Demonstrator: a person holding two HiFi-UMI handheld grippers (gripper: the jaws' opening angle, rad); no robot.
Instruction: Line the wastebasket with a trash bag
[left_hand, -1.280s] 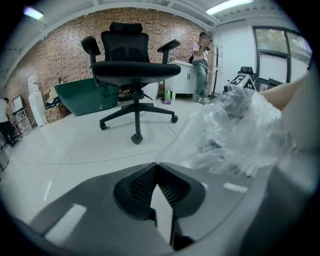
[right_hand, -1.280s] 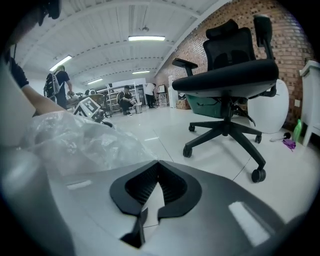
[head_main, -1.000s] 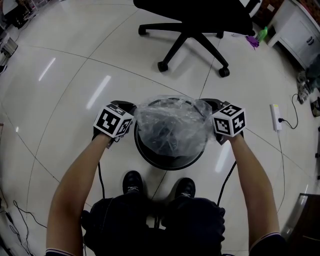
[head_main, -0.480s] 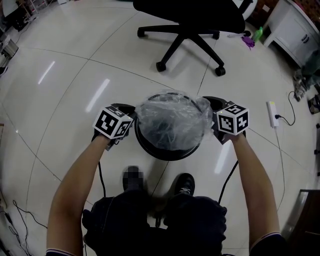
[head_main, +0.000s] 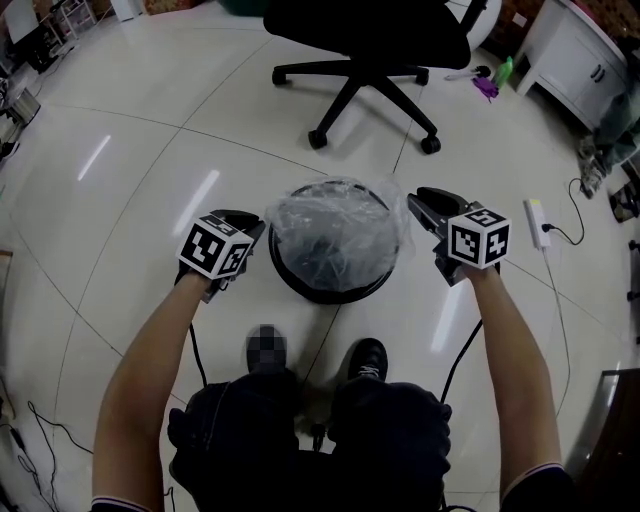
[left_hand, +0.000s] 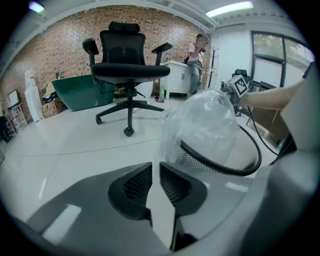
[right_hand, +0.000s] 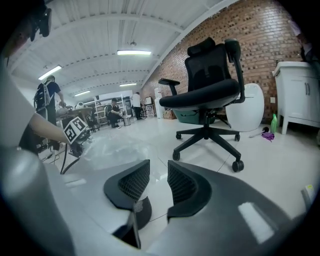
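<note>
Plastic trash bag (head_main: 335, 222) between left gripper (head_main: 248, 228), right gripper (head_main: 421, 203); jaws just opened, empty.

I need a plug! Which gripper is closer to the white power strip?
Right. The right gripper is beside the power strip; the left gripper is on the wastebasket's far side.

The head view looks steeply down from over the wastebasket (head_main: 330, 298), with the left gripper (head_main: 252, 226) and right gripper (head_main: 418, 203) close on either side of it. Each gripper view sits low near the floor and looks along its own jaws toward the black office chair (left_hand: 127, 67). All three views share the chair, and each gripper view also catches the opposite gripper.
</note>
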